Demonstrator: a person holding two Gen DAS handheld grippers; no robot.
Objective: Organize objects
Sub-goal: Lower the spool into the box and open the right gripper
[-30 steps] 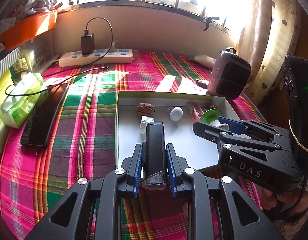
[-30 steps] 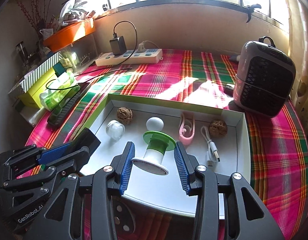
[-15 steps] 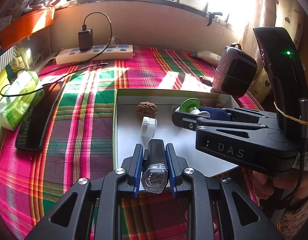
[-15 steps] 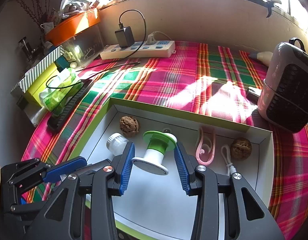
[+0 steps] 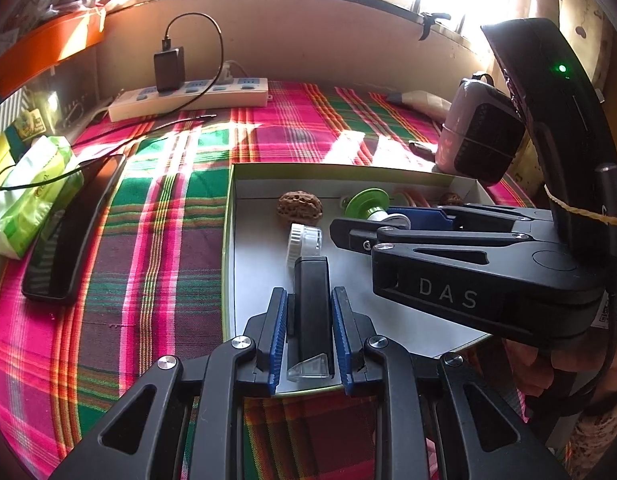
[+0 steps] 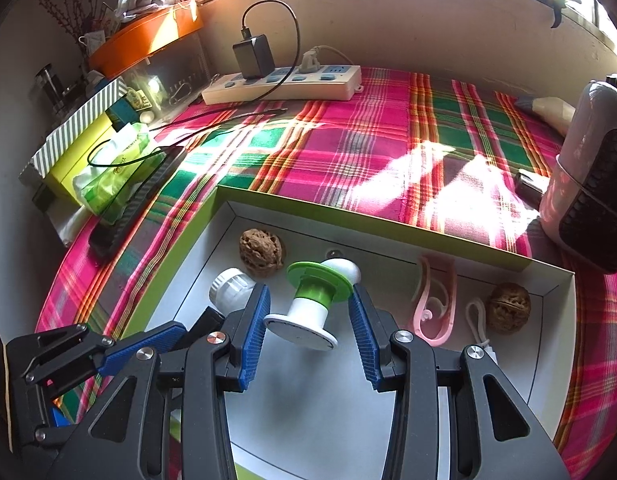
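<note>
Over on the left, a tissue pack (image 6: 110,184) and a dark phone (image 5: 70,228) lay on the plaid cloth (image 5: 156,248), well apart from the shallow white tray (image 5: 388,320) in the middle. The left gripper (image 5: 310,322) was clamped on a slim black stick with a clear cap (image 5: 311,312), hanging over the tray's near left corner; a small white bottle (image 5: 304,240) lay just beyond its tip and a walnut (image 5: 300,207) further back.

To its right, the right gripper (image 6: 308,312) had its blue pads pressed on the green-and-white spool (image 6: 314,304), held tilted above the tray floor near a white egg-shaped ball (image 6: 344,270). A pink clip (image 6: 432,308), a white cable (image 6: 478,322) and a second walnut (image 6: 508,308) sat toward the tray's right end.

I would have lowered each thing onto bare floor before letting go, the stick flat and parallel to the left wall, the spool upright on its broad base so it could not roll.

Room was tight: the two grippers sat close side by side, so one should have moved at a time. The tray's low green rim (image 6: 348,210) was easy to catch coming in low. The open stretch of floor lay toward the near middle; the heater (image 6: 588,184) crowded the far right.
</note>
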